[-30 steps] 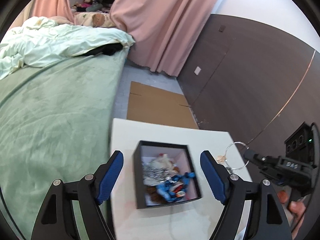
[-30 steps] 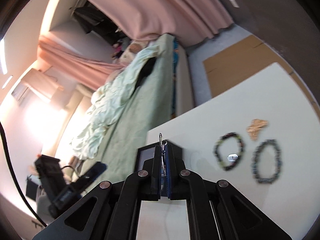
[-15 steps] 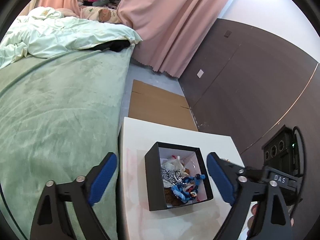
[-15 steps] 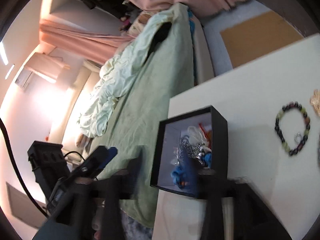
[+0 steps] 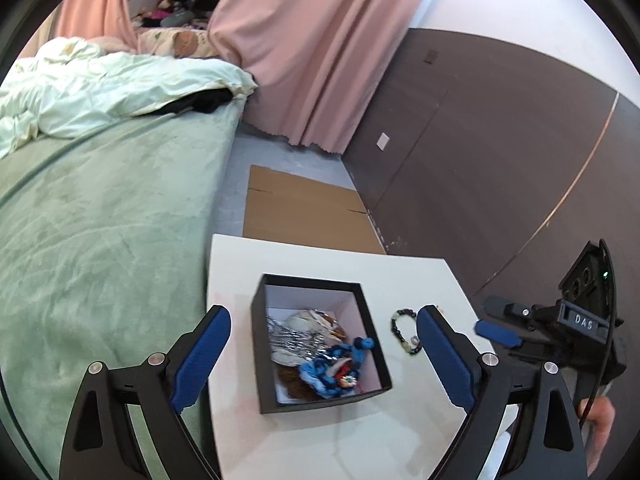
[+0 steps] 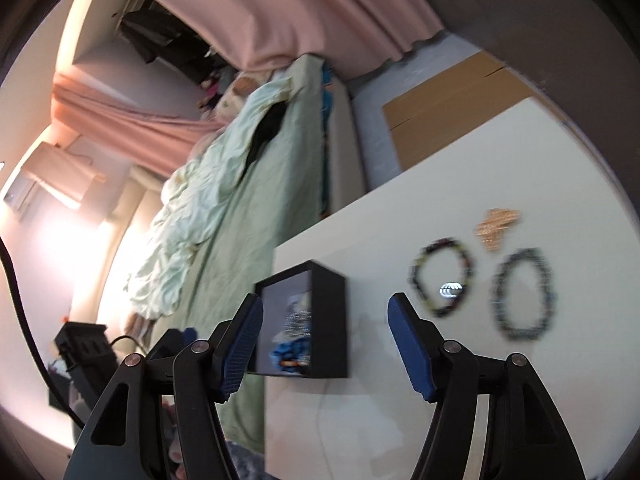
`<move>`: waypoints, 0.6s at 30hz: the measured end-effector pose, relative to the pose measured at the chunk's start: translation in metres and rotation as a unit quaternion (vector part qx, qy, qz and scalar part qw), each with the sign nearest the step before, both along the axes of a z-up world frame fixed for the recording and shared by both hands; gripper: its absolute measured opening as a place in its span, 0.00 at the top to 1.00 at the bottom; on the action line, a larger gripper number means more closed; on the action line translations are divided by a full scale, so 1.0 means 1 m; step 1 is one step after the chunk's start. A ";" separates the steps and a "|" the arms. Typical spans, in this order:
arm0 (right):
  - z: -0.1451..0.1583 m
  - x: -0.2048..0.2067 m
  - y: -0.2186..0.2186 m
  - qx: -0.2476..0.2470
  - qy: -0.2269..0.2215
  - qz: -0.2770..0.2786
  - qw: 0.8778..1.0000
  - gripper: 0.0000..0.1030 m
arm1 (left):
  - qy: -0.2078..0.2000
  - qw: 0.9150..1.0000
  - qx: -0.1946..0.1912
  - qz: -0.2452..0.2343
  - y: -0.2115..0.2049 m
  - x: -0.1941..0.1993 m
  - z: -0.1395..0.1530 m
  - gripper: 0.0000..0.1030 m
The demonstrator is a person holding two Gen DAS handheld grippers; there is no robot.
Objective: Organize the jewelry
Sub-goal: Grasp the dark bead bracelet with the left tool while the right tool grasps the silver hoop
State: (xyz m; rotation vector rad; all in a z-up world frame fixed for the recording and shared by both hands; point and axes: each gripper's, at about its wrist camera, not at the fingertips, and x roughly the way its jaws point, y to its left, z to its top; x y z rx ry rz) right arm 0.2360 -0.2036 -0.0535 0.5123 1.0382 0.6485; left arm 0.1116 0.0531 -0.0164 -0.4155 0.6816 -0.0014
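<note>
A black box with a white lining sits on the white table and holds several pieces of jewelry, among them a silver chain and a blue beaded piece. My left gripper is open and empty, its pads either side of the box and above it. My right gripper is open and empty, above the table beside the box. Right of the box lie a dark beaded bracelet, a second beaded bracelet and a gold hair clip. One bracelet shows in the left wrist view.
A green bed with a pale duvet runs along the table's left side. Flat cardboard lies on the floor beyond the table. Pink curtains and a dark wall panel stand behind. The right gripper's body is at the table's right edge.
My right gripper held a silver ring, moved over the box and opened; it now stands open and empty, back toward the bracelets. My left gripper stayed open over the box.
</note>
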 end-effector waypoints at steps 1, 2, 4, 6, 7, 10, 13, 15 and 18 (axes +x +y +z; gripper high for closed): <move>0.001 0.000 -0.007 -0.006 0.000 -0.006 1.000 0.36 | 0.001 1.000 0.006 -0.003 -0.005 0.001 0.001 0.08; 0.002 -0.001 -0.014 -0.013 0.000 -0.012 1.000 0.36 | 0.002 1.000 0.011 -0.008 -0.010 0.002 0.002 0.08; 0.001 0.000 -0.029 -0.023 0.005 -0.025 0.999 0.36 | 0.001 1.000 0.017 -0.020 -0.021 0.005 0.004 0.08; 0.000 0.001 -0.043 -0.028 0.011 -0.036 0.999 0.36 | 0.002 0.999 0.025 -0.031 -0.032 0.008 0.006 0.08; -0.001 0.001 -0.048 -0.033 0.015 -0.040 0.999 0.36 | 0.004 0.999 0.030 -0.036 -0.038 0.010 0.006 0.08; -0.007 0.004 -0.064 -0.035 0.031 -0.052 0.998 0.36 | 0.014 0.998 0.044 -0.053 -0.055 0.019 0.007 0.09; -0.011 0.006 -0.077 -0.036 0.042 -0.064 0.996 0.36 | 0.027 0.996 0.053 -0.073 -0.072 0.029 0.007 0.20; -0.012 0.007 -0.083 -0.037 0.042 -0.070 0.996 0.36 | 0.040 0.994 0.062 -0.083 -0.084 0.038 0.007 0.22; -0.011 0.008 -0.090 -0.037 0.039 -0.079 0.995 0.36 | 0.054 0.991 0.071 -0.096 -0.100 0.049 0.007 0.33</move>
